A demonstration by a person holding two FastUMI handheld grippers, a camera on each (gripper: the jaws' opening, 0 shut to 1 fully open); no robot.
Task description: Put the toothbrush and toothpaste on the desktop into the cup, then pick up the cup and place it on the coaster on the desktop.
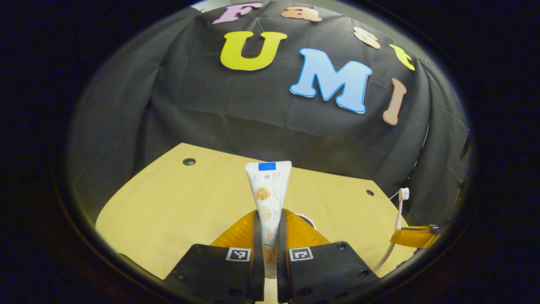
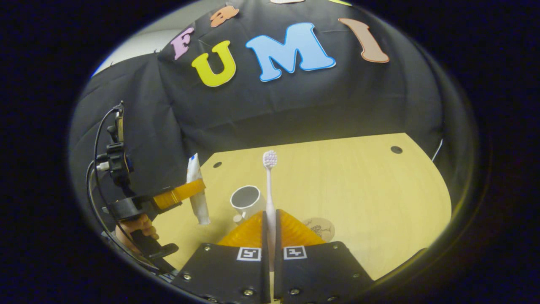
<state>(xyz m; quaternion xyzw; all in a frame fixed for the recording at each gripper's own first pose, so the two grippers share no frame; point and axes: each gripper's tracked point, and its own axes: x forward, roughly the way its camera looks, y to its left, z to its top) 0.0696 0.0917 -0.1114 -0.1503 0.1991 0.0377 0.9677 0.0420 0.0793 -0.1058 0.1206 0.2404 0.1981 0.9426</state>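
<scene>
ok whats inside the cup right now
From the right gripper view, the cup looks empty as far as its opening shows; its bottom is hidden by the rim. The toothpaste is held in the left gripper, the toothbrush in the right gripper.

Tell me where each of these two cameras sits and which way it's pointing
Left gripper view: rides on the left gripper, looking along its fingers, shut on the toothpaste, toward the desktop and booth wall.
Right gripper view: rides on the right gripper, shut on the toothbrush, looking over the cup and coaster; a hand holds the left gripper at left.
Shared: toothpaste, toothbrush, desktop, both grippers.
</scene>
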